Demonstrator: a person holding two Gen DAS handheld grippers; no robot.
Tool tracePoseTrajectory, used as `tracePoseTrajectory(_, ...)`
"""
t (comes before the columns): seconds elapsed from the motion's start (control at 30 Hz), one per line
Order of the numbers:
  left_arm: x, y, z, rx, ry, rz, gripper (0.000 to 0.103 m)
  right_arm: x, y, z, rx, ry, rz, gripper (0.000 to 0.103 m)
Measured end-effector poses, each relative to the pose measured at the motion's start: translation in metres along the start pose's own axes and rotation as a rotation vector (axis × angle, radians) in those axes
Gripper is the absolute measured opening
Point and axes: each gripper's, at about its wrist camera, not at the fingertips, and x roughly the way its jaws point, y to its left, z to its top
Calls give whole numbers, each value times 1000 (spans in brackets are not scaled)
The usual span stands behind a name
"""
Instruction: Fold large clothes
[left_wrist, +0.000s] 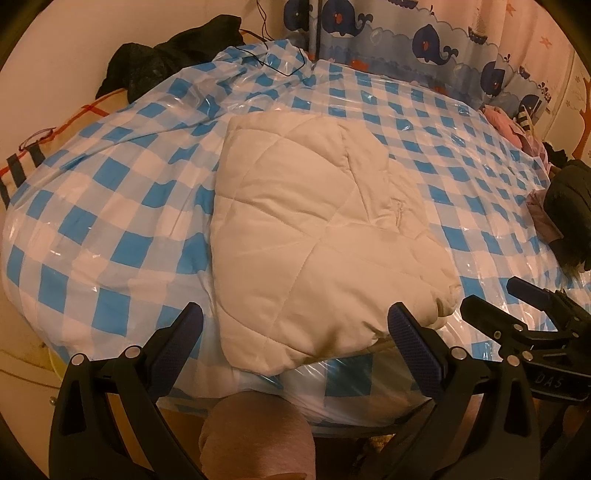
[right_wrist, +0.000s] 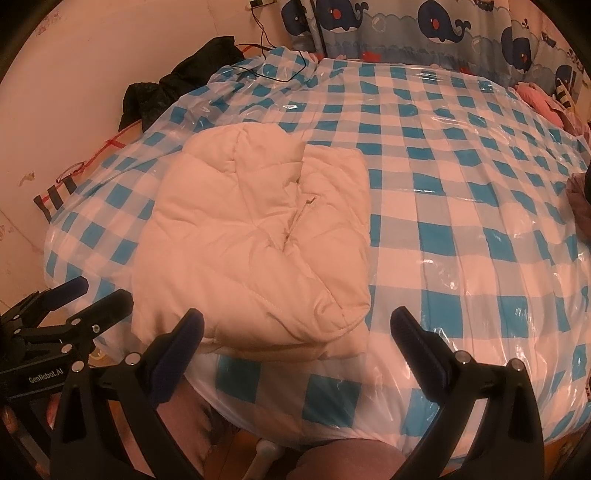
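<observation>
Both my left gripper (left_wrist: 295, 332) and right gripper (right_wrist: 297, 338) hang spread wide and empty at the bed's near edge. Just ahead, the cream quilted jacket (left_wrist: 314, 229) lies folded on the checked plastic cover (left_wrist: 110, 192); puffy, light and springy, I judge, so I'd pinch its thick near hem.

one quilted jacket (left_wrist: 314, 236), one checkered sheet (left_wrist: 461, 155), two tongs (left_wrist: 295, 325) (right_wrist: 297, 330)

The quilted jacket (left_wrist: 317, 236) is cream-white, lying on a glossy blue-and-white checked sheet (left_wrist: 461, 155). Behind the jacket hangs a curtain (left_wrist: 424, 40) printed with navy whales on pale blue. A black garment (left_wrist: 166, 59) lies behind the jacket, leftward.
</observation>
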Motion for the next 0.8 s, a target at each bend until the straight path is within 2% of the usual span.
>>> tracePoseTrajectory(0.3,-6,-4,-2,8,-10,13,96,-17,0,-12,13,-15,11,97)
tracePoseTrajectory(0.6,-25,-17,-5,29,-23,35,96,-37,-19,-7,30,-37,30,97)
tracePoseTrajectory(0.67,-33,-23,-9,49,-50,71,96,-40,-25,-6,34,-40,35,97)
tracePoseTrajectory(0.8,-50,-32,-12,76,-116,59,96,-52,-27,-14,42,-53,46,97)
